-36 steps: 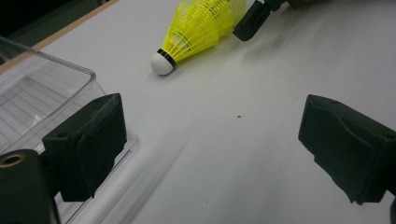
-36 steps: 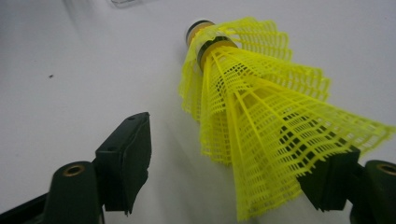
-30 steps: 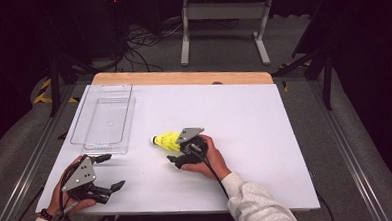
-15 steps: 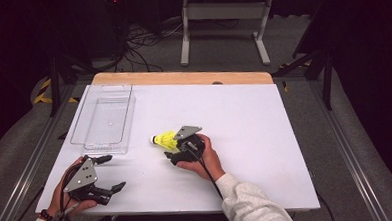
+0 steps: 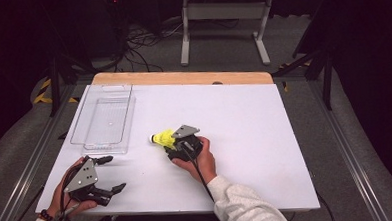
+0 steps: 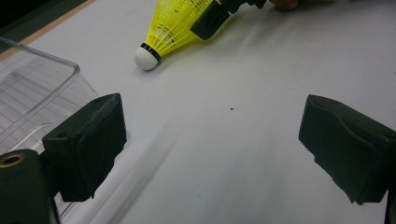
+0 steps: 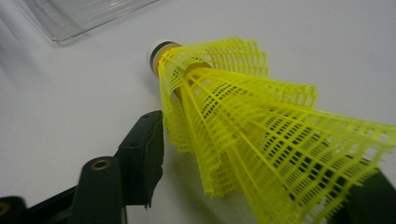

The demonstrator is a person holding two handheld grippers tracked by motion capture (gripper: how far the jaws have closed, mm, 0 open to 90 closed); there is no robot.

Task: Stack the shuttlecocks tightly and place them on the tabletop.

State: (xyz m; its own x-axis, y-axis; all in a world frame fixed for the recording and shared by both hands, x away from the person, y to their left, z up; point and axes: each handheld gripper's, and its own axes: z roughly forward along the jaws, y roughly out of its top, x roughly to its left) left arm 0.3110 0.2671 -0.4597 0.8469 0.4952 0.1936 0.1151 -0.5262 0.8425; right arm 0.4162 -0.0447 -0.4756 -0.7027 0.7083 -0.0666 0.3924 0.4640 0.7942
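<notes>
A yellow shuttlecock (image 5: 161, 139) with a white cork tip lies on its side on the white table top (image 5: 249, 118), tip toward the left. My right gripper (image 5: 171, 142) reaches it from the right, and its jaws have just been closing on the mesh skirt (image 7: 243, 126). The left pad touches the skirt's edge, the other jaw is half hidden behind the mesh, and the skirt looks squeezed. My left gripper (image 5: 112, 173) rests near the front left corner, open, with nothing between its jaws (image 6: 212, 149). The shuttlecock (image 6: 173, 23) lies well beyond it.
A clear plastic tray (image 5: 126, 118) stands at the back left of the table, its corner close to my left gripper's left jaw (image 6: 37, 84). A wooden strip (image 5: 182, 77) edges the table's far side. Dark floor, cables and a stand lie beyond.
The right gripper's jaws have drawn in around the shuttlecock's skirt; the hand shifted only slightly. The left gripper has kept its place.
</notes>
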